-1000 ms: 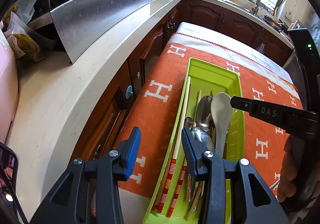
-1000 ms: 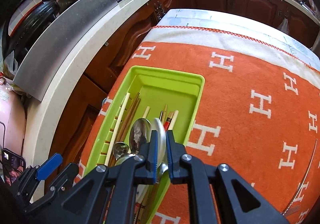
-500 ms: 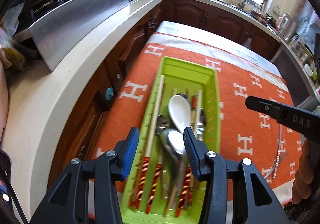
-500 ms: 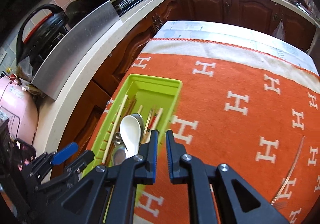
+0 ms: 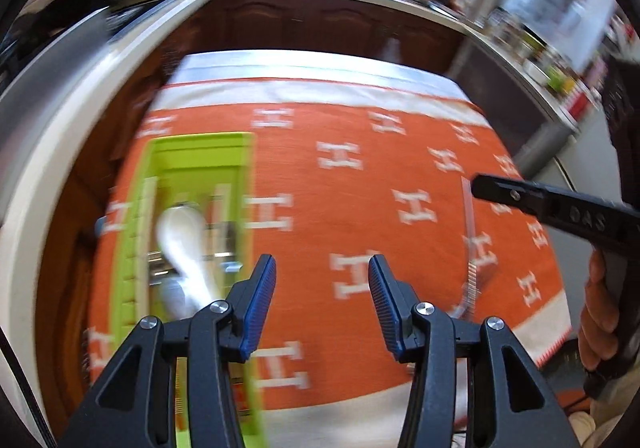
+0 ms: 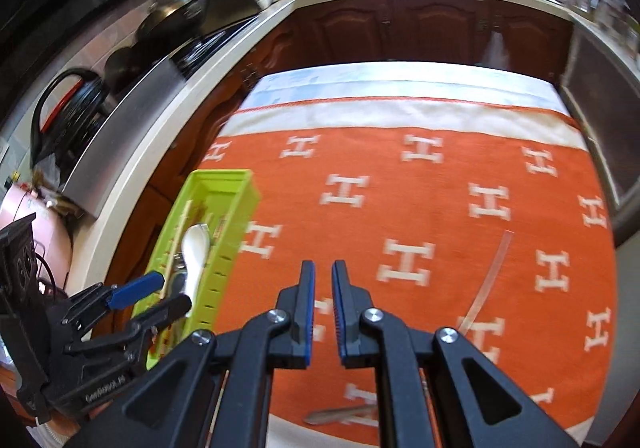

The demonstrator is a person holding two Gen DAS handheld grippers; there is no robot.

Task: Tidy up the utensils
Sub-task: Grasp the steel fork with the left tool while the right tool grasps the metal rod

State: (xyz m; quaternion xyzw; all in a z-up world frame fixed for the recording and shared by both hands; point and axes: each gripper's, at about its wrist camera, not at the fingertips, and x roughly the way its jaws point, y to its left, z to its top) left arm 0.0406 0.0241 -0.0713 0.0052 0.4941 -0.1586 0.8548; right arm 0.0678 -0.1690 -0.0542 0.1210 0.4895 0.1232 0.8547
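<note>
The green tray (image 5: 200,140) (image 6: 224,178) lies on the left of the orange cloth and holds chopsticks, metal spoons and a white spoon (image 5: 180,236) (image 6: 196,248). A clear plastic utensil (image 5: 472,248) (image 6: 492,272) lies on the cloth to the right. A metal utensil (image 6: 340,414) lies near the front edge. My left gripper (image 5: 322,288) (image 6: 174,291) hovers open over bare cloth just right of the tray, its jaws still widening, with nothing between them. My right gripper (image 6: 323,288) (image 5: 478,184) is shut and empty above the middle of the cloth.
The orange cloth (image 5: 360,208) with white H marks covers a table. A white counter (image 6: 168,128) with pans and a steel panel runs along the left, with dark wood cabinets (image 6: 400,28) behind. A person's hand (image 5: 600,312) holds the right gripper.
Both grippers have swung right, away from the tray and over the open cloth. The left jaws stand wider than before. The white spoon stays in the tray.
</note>
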